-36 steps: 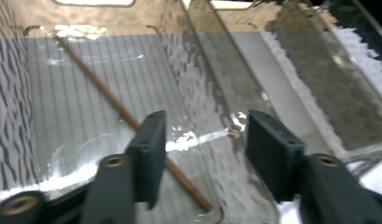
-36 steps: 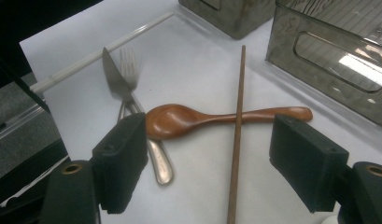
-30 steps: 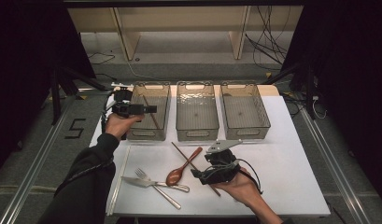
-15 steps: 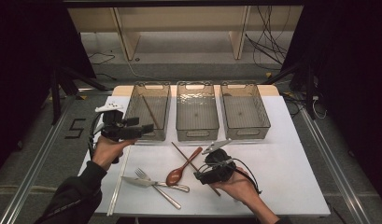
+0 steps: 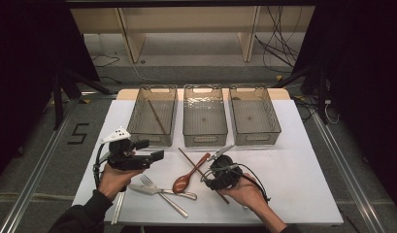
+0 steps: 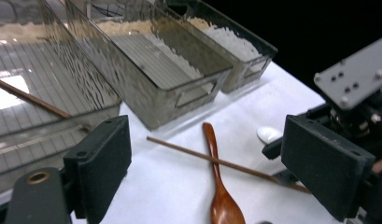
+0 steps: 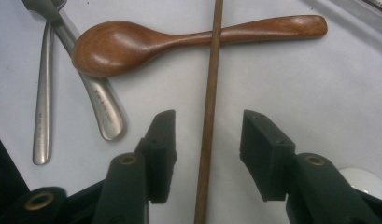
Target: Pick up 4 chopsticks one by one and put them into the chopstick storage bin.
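I find my right gripper low over the white table, jaws just narrowed around a thin round wooden chopstick but with a gap either side, not yet pressing. The chopstick lies flat, crossing over the handle of a glossy brown wooden spoon; two steel handles lie beside it. My left gripper hovers wide and empty. Of three ribbed clear bins, the left bin holds another chopstick.

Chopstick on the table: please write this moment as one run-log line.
chopstick: on table, across spoon | right hand-held gripper: closing around chopstick, not touching | left hand-held gripper: open
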The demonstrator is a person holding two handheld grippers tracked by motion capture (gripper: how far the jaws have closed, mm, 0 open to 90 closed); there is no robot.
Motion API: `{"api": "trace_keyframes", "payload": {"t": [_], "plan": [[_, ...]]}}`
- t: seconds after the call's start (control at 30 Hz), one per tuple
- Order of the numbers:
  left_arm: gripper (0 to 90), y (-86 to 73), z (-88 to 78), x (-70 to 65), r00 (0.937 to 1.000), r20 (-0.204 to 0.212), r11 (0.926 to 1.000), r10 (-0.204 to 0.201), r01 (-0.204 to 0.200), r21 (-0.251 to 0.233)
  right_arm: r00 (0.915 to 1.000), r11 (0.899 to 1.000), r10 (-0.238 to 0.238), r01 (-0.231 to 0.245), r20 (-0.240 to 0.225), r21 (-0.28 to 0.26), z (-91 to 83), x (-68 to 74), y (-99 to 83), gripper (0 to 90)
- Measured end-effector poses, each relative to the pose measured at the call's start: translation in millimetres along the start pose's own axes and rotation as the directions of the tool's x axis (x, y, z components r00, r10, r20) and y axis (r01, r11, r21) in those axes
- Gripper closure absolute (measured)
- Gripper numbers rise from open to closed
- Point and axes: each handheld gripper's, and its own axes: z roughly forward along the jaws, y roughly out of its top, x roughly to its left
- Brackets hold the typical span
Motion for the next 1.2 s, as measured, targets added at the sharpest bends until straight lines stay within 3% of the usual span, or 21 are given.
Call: {"api": "trace_keyframes", "payload": {"t": [0.27,0.93,1.2], "plan": [[15.4,-3.4,-9.6,-5.6,0.9989,-0.034,0.9991,0.033,-0.034,-0.025,0.9999,1.000,-0.006,0.006,-0.012,0.024,4.0,1.7,-0.4,64.4],[15.4,-13.9,-14.4,-9.8,0.9996,-0.025,0.9998,0.015,-0.015,-0.014,1.0000,0.994,-0.002,0.001,0.007,0.111,17.8,1.1,-3.1,79.6],[15.4,-15.9,-11.7,-10.0,0.9995,-0.031,1.0000,0.006,-0.006,0.001,0.9998,0.994,-0.007,0.005,0.019,0.107,18.6,0.6,-2.8,84.8]]}}
